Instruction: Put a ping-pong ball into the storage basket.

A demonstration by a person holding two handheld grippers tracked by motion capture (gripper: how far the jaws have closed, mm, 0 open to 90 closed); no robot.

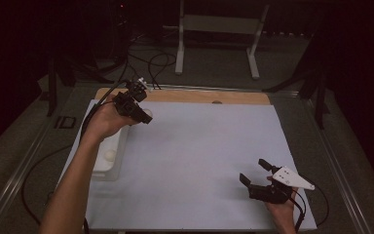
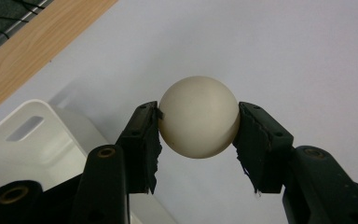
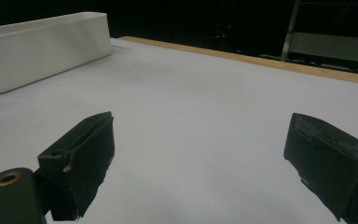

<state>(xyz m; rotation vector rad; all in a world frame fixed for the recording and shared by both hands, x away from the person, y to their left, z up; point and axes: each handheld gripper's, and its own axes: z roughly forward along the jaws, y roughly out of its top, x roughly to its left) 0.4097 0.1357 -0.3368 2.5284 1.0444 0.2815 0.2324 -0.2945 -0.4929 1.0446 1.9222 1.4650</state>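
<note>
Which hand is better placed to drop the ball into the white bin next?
Left. The left gripper already clamps the ball beside the white bin; the right gripper rests open and empty far across the table.

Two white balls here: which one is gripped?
The ball between the left gripper pads, held above the table. The other ball lies loose in the white bin.

Dim, dark surroundings in the high view; evenly lit white sheet (image 1: 199, 161); soft shadow beside the bin (image 2: 51, 144); near jaws slightly blurred.
</note>
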